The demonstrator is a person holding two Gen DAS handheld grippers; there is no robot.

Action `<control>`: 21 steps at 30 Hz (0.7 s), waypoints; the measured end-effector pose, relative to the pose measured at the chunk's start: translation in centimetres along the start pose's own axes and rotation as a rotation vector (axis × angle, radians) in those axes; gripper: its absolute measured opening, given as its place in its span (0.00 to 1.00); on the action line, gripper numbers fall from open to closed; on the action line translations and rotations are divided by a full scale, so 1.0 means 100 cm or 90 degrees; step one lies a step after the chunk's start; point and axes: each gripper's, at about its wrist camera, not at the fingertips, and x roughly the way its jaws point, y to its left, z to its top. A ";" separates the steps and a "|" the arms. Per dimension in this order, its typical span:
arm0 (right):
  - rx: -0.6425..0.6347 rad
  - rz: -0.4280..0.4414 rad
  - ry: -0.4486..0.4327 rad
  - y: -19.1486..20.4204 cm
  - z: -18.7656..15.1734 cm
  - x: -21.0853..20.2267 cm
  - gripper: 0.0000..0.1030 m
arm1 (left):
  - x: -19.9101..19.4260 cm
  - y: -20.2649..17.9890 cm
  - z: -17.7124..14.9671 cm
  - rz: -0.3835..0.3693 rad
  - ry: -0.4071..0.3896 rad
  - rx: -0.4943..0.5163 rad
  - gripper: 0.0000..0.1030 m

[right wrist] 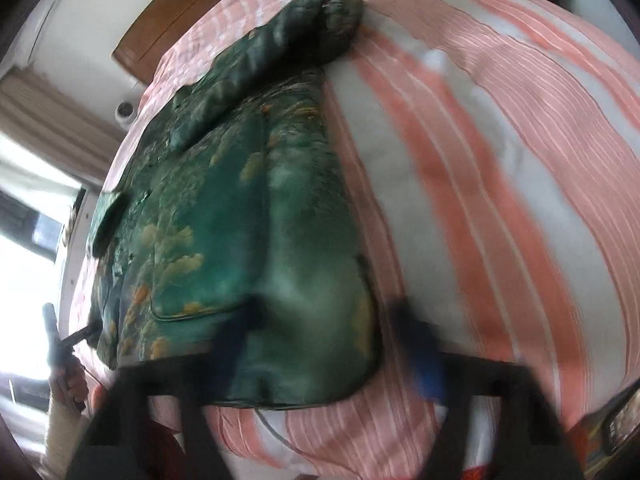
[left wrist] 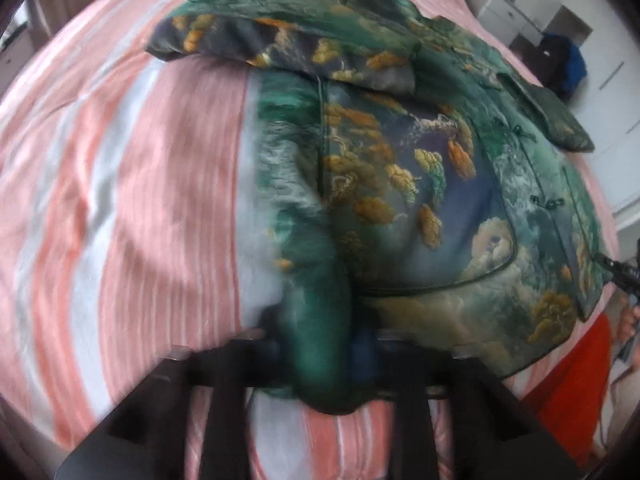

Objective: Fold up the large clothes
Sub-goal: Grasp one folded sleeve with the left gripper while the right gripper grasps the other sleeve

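Green printed jacket (left wrist: 400, 184) on striped bedsheet (left wrist: 140, 200), no readable writing, left gripper (left wrist: 320, 344) fingers pinching hem, right gripper (right wrist: 324, 320) grip unclear

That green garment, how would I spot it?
Find the bed with the pink-and-white striped sheet. On it lies a green jacket, one sleeve folded across its top. Its shiny print of golden clouds and a dark piped pocket seam set it apart.

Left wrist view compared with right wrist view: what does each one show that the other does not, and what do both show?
Only the left wrist view shows a white cabinet and a dark bag. Only the right wrist view shows a wooden headboard and a bright window. Both show the green patterned jacket lying on the pink striped bedsheet.
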 end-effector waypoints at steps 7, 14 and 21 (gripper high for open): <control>-0.107 -0.078 -0.017 0.046 -0.005 -0.030 0.14 | -0.062 -0.012 -0.048 -0.024 -0.034 0.009 0.11; -0.103 -0.113 0.037 0.037 -0.047 -0.030 0.14 | -0.051 -0.013 -0.106 0.029 0.019 0.026 0.11; -0.081 -0.138 0.015 0.037 -0.046 -0.010 0.24 | -0.042 -0.025 -0.096 0.089 0.024 0.061 0.39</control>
